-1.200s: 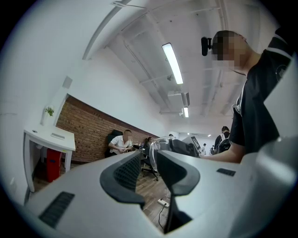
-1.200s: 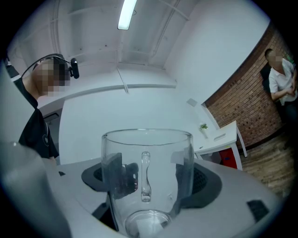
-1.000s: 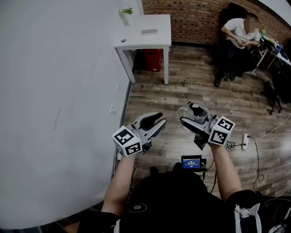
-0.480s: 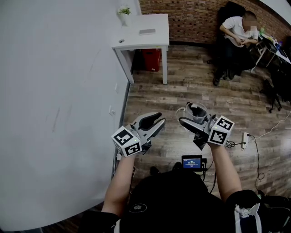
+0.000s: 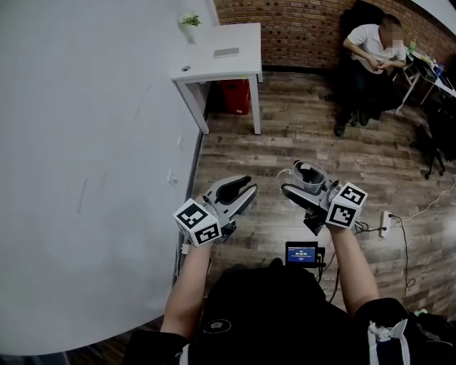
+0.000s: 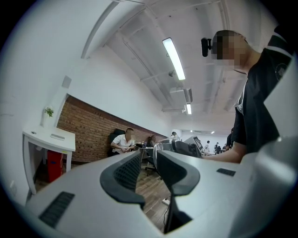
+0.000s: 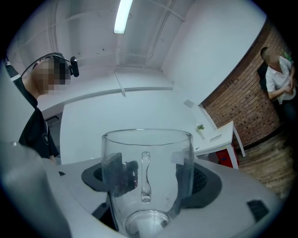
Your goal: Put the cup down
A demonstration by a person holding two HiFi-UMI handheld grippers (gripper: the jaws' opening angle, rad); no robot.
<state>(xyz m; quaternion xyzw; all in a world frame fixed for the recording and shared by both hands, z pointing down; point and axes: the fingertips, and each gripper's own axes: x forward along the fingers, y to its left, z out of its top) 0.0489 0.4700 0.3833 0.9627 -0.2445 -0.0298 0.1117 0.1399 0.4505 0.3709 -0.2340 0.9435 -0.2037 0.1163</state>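
A clear glass cup (image 5: 309, 175) with a handle sits between the jaws of my right gripper (image 5: 303, 182), held up over the wooden floor. In the right gripper view the cup (image 7: 146, 186) stands upright and empty, its handle facing away, and the right gripper (image 7: 149, 179) is shut on its sides. My left gripper (image 5: 239, 189) hovers just to the left at about the same height. Its jaws stand nearly together with nothing between them, as the left gripper view (image 6: 148, 162) shows. A large white table (image 5: 85, 142) fills the left side.
A small white desk (image 5: 221, 53) with a potted plant (image 5: 189, 19) stands at the back, a red bin (image 5: 239, 93) under it. A person (image 5: 374, 46) sits by the brick wall. A power strip (image 5: 385, 221) and cables lie on the floor at right.
Both grippers hold nearly the same pose, the cup still in the right one. The head view has shifted slightly, so the desk sits a little further left.
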